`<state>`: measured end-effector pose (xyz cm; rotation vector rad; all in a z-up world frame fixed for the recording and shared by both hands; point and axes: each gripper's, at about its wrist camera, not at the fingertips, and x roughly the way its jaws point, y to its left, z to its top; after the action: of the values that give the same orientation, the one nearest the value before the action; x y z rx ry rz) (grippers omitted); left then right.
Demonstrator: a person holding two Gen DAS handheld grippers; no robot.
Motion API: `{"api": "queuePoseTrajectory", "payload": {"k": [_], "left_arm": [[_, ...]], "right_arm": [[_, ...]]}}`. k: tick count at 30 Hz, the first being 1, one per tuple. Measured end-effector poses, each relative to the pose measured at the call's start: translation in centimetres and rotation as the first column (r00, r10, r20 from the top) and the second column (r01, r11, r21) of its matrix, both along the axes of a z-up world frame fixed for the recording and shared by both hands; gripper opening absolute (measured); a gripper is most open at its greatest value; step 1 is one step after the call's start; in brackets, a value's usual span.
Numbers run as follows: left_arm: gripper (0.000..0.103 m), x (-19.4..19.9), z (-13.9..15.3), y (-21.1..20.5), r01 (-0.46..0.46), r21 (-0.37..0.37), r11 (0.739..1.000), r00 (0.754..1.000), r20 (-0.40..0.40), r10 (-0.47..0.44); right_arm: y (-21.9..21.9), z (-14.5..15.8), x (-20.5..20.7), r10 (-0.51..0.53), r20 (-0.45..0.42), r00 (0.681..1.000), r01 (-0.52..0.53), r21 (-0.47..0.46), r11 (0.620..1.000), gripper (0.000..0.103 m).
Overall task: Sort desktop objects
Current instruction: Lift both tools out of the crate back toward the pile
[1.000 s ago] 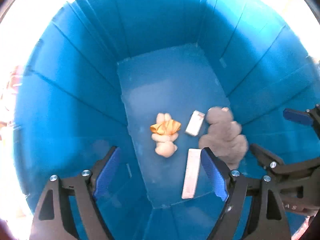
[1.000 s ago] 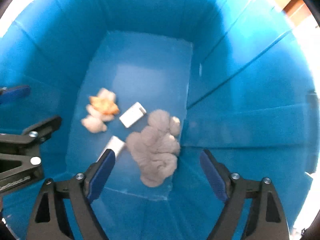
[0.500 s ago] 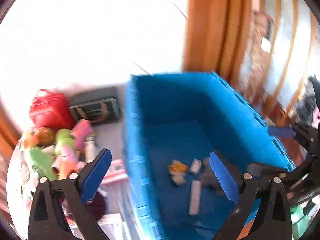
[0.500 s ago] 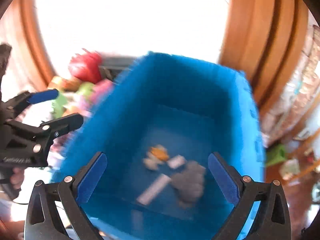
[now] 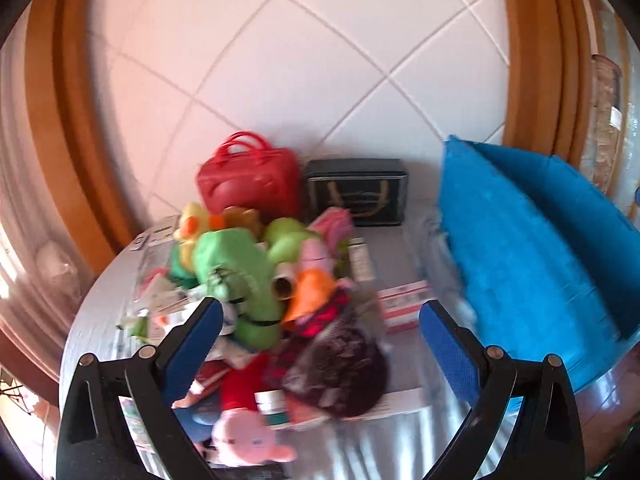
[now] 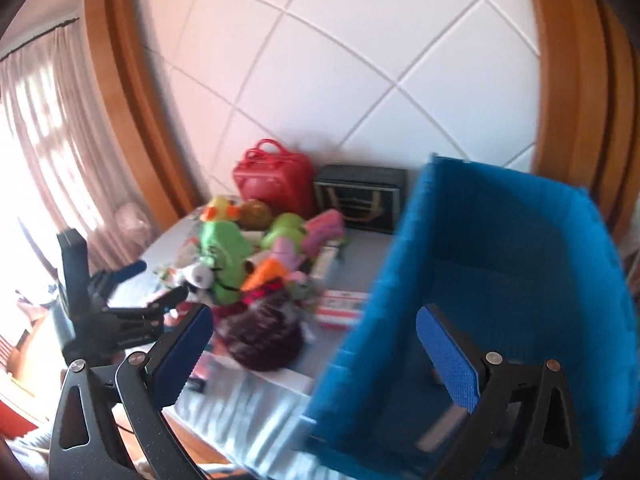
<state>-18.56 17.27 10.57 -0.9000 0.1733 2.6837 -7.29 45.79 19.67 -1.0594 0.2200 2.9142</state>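
Both the left tongs [image 5: 320,344] and right tongs [image 6: 312,344] gape wide and empty, jaws just opened; toy pile [image 5: 256,280] ahead of the left, blue bin [image 6: 500,280] before the right.

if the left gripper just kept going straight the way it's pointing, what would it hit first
Probably the dark maroon fuzzy toy at the near edge of the pile, between the open left gripper's fingers; depth is blurred, so that's a guess.

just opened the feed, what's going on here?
A person is sorting a table of clutter with two handheld grippers. The left gripper and right gripper both have open jaws, which have just been opening, with nothing between them. The left one faces the pile of plush toys on the table; the right looks over the blue bin beside it. A red bag and a dark box stand behind the pile.
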Motion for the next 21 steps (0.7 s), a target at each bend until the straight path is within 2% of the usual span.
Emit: {"api": "queuePoseTrajectory", "payload": {"k": [5, 11, 15, 21], "left_arm": [[0.1, -2.9, -4.1, -10.3, -0.083, -0.012, 0.996, 0.996, 0.037, 0.084], [0.1, -6.5, -10.5, -18.8, -0.169, -0.022, 0.985, 0.981, 0.089, 0.17], [0.1, -9.0, -13.5, -20.9, -0.141, -0.033, 0.989, 0.981, 0.131, 0.144], [0.1, -12.3, -14.8, -20.4, -0.016, -0.033, 0.999, 0.99, 0.137, 0.02]], "right_arm": [[-5.5, -1.9, -3.6, -0.022, -0.004, 1.0, 0.022, -0.016, 1.0, 0.103], [-9.5, -7.4, -8.2, -0.087, 0.03, 0.996, 0.087, -0.023, 0.996, 0.103], [-10.6, -11.5, -10.5, -0.143, 0.089, 0.986, 0.145, -0.021, 0.989, 0.103], [-11.2, -17.0, -13.2, -0.215, 0.183, 0.959, 0.226, -0.04, 0.973, 0.103]]}}
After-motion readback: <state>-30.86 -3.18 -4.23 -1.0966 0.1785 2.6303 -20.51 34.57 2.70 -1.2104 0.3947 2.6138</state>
